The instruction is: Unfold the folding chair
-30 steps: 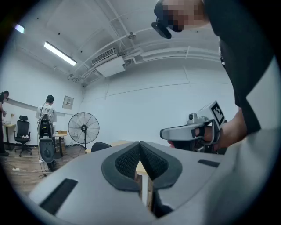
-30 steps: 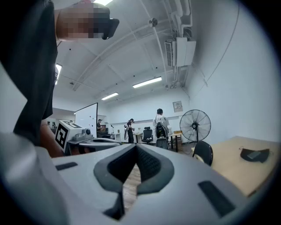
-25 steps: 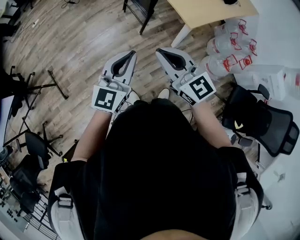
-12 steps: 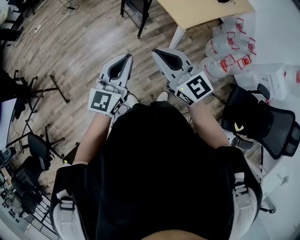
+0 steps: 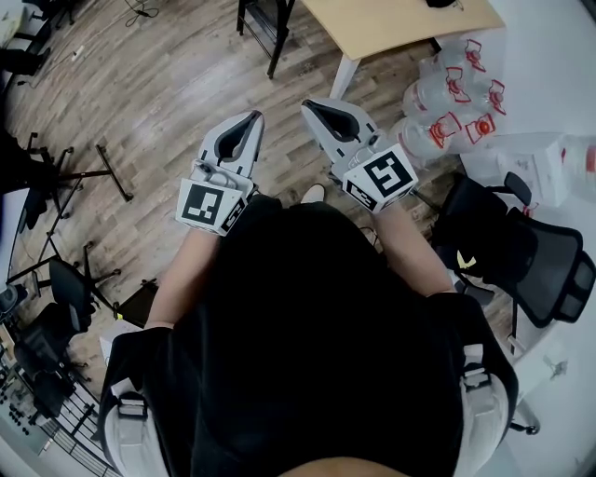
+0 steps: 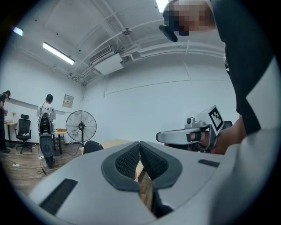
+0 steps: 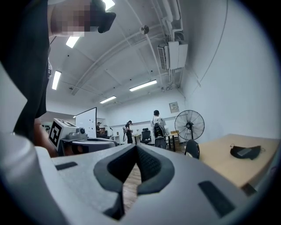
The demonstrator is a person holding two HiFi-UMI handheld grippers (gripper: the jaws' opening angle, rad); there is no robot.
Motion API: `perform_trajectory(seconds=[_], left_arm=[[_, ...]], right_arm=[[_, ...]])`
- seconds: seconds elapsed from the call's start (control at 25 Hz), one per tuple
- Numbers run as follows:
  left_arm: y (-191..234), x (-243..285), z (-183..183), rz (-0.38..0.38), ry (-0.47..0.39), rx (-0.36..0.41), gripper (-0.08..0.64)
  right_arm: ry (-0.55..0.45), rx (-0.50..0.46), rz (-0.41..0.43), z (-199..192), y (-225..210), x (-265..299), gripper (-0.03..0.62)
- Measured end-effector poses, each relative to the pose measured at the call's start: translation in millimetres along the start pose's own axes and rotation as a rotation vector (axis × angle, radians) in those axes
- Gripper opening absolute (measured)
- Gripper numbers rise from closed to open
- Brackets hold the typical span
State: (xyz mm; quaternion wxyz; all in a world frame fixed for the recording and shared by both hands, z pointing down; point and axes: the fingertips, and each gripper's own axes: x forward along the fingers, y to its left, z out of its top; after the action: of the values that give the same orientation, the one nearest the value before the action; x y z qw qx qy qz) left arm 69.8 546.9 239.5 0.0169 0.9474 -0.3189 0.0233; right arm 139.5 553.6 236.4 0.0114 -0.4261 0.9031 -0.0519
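Ahead of your left gripper (image 5: 251, 121) and right gripper (image 5: 310, 108), both closed on nothing, stands a dark frame (image 5: 270, 17). It is possibly the folding chair.

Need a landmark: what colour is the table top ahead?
The table top is light tan wood; the head view shows it best.

floor (image 5: 158, 102): wood planks | table (image 5: 400, 23): light wood | pedestal fan (image 6: 81, 126): by white wall (image 6: 149, 101) | strip lights (image 6: 58, 53): lit

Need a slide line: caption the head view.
Shut, empty left claw and right claw above wood floor, beside a table.
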Motion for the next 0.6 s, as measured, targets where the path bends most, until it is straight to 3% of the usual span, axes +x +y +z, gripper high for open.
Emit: perform_trajectory(seconds=[0.28, 0.6], left_arm=[[-8, 19, -6, -0.003, 0.009, 0.021, -0.005], [33, 45, -18, 0.028, 0.006, 0.008, 0.011]], right_arm=[[0.024, 0.017, 0.03, -12, -11, -2, 0.0], [0.026, 0.021, 0.056, -14, -38, 39, 0.002]])
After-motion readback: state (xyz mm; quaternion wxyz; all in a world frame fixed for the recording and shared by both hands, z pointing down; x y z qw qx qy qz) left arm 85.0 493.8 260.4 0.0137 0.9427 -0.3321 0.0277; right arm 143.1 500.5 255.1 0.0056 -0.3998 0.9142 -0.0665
